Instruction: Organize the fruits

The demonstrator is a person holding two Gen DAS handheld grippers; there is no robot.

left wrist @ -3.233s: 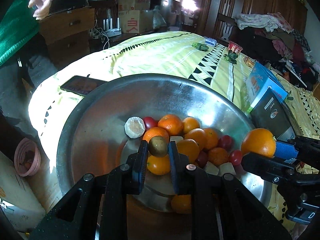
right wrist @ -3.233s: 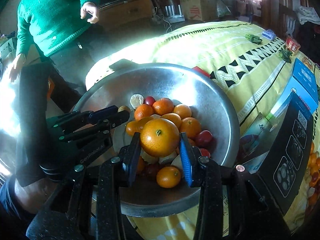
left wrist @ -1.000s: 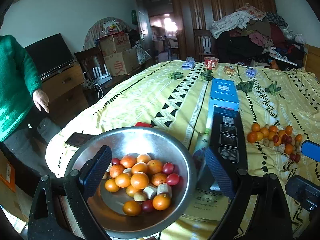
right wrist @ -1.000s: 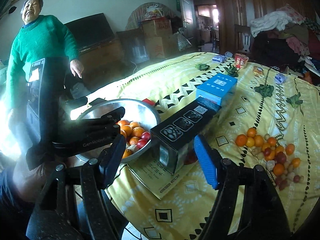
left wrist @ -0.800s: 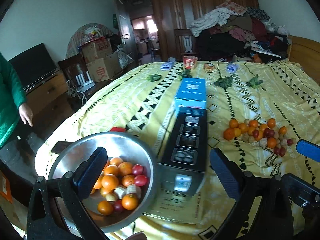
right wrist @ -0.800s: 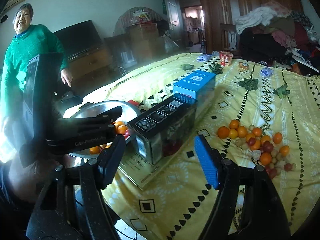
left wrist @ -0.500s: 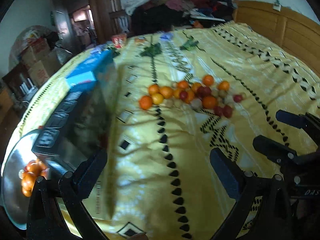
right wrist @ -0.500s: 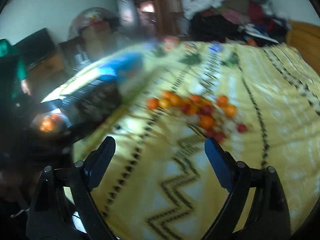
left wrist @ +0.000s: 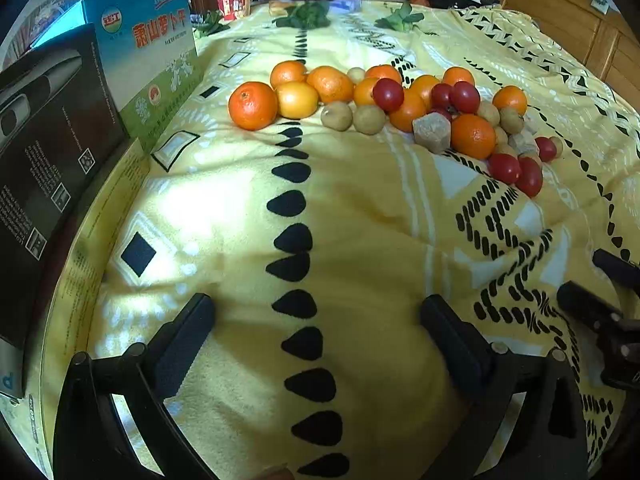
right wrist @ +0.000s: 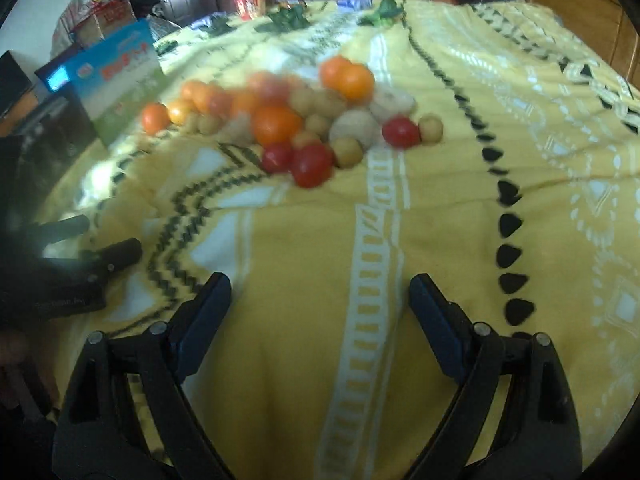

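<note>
A pile of fruit lies on the yellow patterned blanket [left wrist: 360,232]: oranges [left wrist: 253,105], red cherry tomatoes [left wrist: 505,168], small brown-green round fruits [left wrist: 337,115] and pale cut chunks [left wrist: 432,133]. The same pile shows blurred in the right wrist view [right wrist: 276,124]. My left gripper [left wrist: 316,332] is open and empty, low over the blanket short of the pile. My right gripper [right wrist: 320,312] is open and empty, also short of the pile. Its fingers [left wrist: 588,312] show at the right edge of the left wrist view.
A blue and green carton [left wrist: 148,48] and a black box [left wrist: 44,152] stand at the left, on a yellow sheet of paper [left wrist: 68,288]. Green leaves [left wrist: 304,16] and a red cup [left wrist: 234,5] lie at the bed's far end. A wooden bed frame [left wrist: 580,28] runs along the right.
Both grippers swung right, away from the steel bowl, and came down low over the blanket close to the loose fruit pile. Both stayed open and empty.
</note>
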